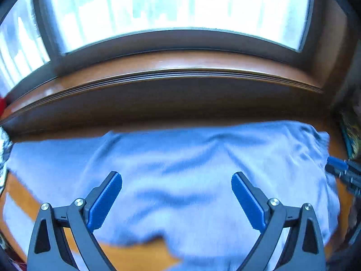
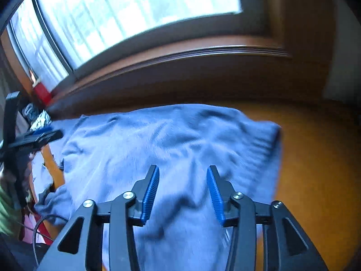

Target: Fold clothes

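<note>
With the blue garment [image 1: 191, 169] lying creased across the orange surface [image 2: 315, 158] at frame centre, the left gripper [image 1: 176, 201] and right gripper [image 2: 182, 192] are hovering over it, jaws released and empty, apparently between folds and needing a fresh edge grasp.

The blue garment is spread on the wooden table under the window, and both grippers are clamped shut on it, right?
Not quite. The blue garment does lie on the wooden table, but both wrist views show the left gripper and right gripper open above it, gripping nothing.
</note>
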Action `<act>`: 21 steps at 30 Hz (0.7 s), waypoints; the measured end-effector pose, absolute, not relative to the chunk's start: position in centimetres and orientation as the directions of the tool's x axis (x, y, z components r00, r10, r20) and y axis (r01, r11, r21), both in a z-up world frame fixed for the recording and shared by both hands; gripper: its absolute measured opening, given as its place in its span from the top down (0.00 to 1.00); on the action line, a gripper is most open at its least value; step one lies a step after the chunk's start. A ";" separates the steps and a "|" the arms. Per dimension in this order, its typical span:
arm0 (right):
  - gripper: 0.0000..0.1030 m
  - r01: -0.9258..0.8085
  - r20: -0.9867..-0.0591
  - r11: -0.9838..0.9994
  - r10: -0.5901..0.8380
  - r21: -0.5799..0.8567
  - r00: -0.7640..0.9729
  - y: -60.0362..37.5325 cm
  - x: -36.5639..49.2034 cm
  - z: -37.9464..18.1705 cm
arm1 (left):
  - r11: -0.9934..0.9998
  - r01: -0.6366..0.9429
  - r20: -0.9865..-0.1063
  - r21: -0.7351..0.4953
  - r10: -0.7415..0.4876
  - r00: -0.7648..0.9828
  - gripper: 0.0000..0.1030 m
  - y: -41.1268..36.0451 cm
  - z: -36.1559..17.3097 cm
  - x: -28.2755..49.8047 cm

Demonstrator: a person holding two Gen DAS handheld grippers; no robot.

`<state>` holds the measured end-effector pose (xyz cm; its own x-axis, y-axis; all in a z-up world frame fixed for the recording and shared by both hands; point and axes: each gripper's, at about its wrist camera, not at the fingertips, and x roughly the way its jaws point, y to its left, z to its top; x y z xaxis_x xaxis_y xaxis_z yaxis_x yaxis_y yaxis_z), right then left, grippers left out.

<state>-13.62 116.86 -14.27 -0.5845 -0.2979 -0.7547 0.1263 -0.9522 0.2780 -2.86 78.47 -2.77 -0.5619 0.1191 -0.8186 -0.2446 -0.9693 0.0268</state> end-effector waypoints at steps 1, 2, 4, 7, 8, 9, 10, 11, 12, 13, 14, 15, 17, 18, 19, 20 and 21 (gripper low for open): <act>0.56 0.117 -0.751 -0.953 -0.292 0.278 -0.593 117.3 -12.5 -14.1 | -0.969 -0.245 -0.816 0.023 0.123 -0.565 0.04 77.0 -3.8 -7.3; 0.56 0.110 -0.749 -0.954 -0.287 0.278 -0.597 117.4 -11.7 -14.1 | -0.970 -0.241 -0.814 0.016 0.128 -0.567 0.04 77.0 -4.4 -7.2; 0.55 0.102 -0.748 -0.955 -0.281 0.277 -0.601 117.6 -10.4 -12.8 | -0.972 -0.236 -0.813 0.003 0.135 -0.567 0.04 76.6 -5.4 -5.8; 0.54 0.097 -0.753 -0.958 -0.274 0.272 -0.598 118.3 -7.3 -11.5 | -0.970 -0.243 -0.819 -0.007 0.145 -0.556 0.04 75.3 -6.4 -1.9; 0.54 0.090 -0.756 -0.959 -0.268 0.269 -0.597 118.3 -6.6 -11.3 | -0.968 -0.252 -0.822 -0.005 0.147 -0.550 0.04 74.8 -6.6 -0.5; 0.54 0.082 -0.759 -0.960 -0.261 0.266 -0.596 118.3 -5.8 -11.2 | -0.965 -0.262 -0.827 0.002 0.146 -0.543 0.04 75.0 -6.7 0.2; 0.53 0.080 -0.761 -0.961 -0.259 0.264 -0.595 118.2 -5.0 -11.1 | -0.960 -0.280 -0.832 0.007 0.150 -0.535 0.04 75.3 -6.3 1.1; 0.52 0.075 -0.765 -0.963 -0.250 0.257 -0.594 118.0 -4.2 -11.2 | -0.955 -0.297 -0.835 0.009 0.157 -0.528 0.04 75.5 -6.3 1.6; 0.50 0.064 -0.769 -0.968 -0.233 0.244 -0.595 117.7 -3.5 -11.3 | -0.949 -0.314 -0.837 0.010 0.164 -0.522 0.04 75.6 -6.5 2.0; 0.50 0.051 -0.773 -0.971 -0.219 0.235 -0.595 117.4 -2.9 -11.6 | -0.942 -0.335 -0.839 0.011 0.173 -0.516 0.04 75.6 -7.7 1.8; 0.50 0.031 -0.779 -0.972 -0.207 0.234 -0.592 117.1 -2.4 -11.9 | -0.935 -0.354 -0.841 0.012 0.182 -0.510 0.04 75.7 -8.8 1.6; 0.50 0.008 -0.785 -0.972 -0.195 0.235 -0.588 116.8 -1.9 -12.2 | -0.931 -0.364 -0.843 0.013 0.185 -0.505 0.04 75.4 -9.1 1.8; 0.50 -0.033 -0.800 -0.966 -0.194 0.257 -0.568 116.3 -1.3 -13.0 | -0.927 -0.376 -0.852 0.013 0.186 -0.490 0.04 74.9 -9.5 2.1; 0.50 -0.042 -0.805 -0.964 -0.196 0.263 -0.560 116.1 -1.1 -13.3 | -0.927 -0.375 -0.855 0.011 0.186 -0.485 0.04 74.5 -9.7 2.3; 0.50 -0.047 -0.811 -0.965 -0.190 0.258 -0.553 115.8 -0.9 -13.6 | -0.926 -0.377 -0.852 0.001 0.196 -0.485 0.04 73.9 -9.7 2.7; 0.50 -0.057 -0.818 -0.968 -0.174 0.244 -0.549 115.5 -0.8 -13.8 | -0.925 -0.380 -0.850 -0.008 0.206 -0.484 0.04 73.3 -9.7 3.1; 0.50 -0.067 -0.821 -0.970 -0.162 0.236 -0.548 115.2 -0.6 -14.0 | -0.924 -0.382 -0.852 -0.015 0.212 -0.479 0.04 72.8 -9.9 3.8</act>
